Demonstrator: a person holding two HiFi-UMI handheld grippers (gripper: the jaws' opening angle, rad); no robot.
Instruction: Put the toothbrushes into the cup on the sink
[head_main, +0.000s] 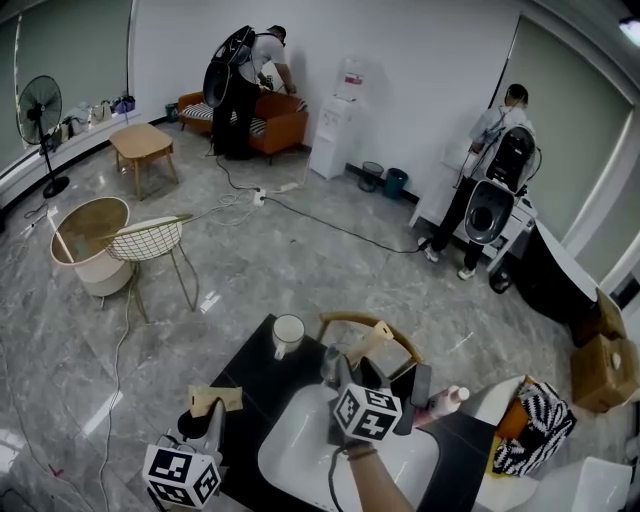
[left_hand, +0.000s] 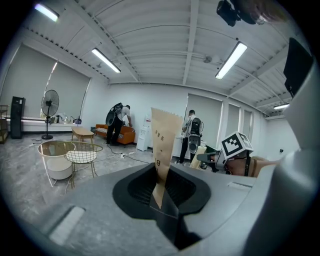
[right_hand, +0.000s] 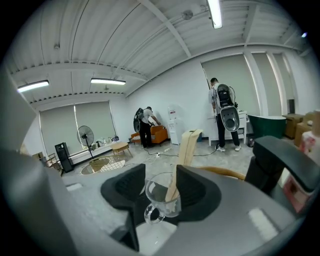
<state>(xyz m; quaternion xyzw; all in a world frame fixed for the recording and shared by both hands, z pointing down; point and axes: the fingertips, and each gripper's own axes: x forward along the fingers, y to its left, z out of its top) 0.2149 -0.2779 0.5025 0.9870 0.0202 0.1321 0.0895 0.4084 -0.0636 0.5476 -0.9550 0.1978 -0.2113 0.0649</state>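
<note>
- Two paper-wrapped toothbrushes showed. The first toothbrush (right_hand: 186, 150) leaned in the glass cup (right_hand: 161, 200), its wrapper rising well above the rim. The second toothbrush (left_hand: 164, 145) stood upright in my left tongs (left_hand: 160, 196).
- The glass cup stood at the far edge of the white sink (head_main: 300, 455), between the pads of my right tongs (right_hand: 161, 192). Those tongs were spread wide and did not press on the glass.
- My left tongs were pressed together on the lower end of the second toothbrush's wrapper, to the left of the sink over the dark surface (head_main: 255, 375).
- A white mug (head_main: 288, 335) sat at the far edge of that surface, apart from the glass cup.
- Farther off on the floor stood a wire chair (head_main: 150, 240). Beyond it, one person (head_main: 245, 90) bent over an orange sofa (head_main: 285, 120).
</note>
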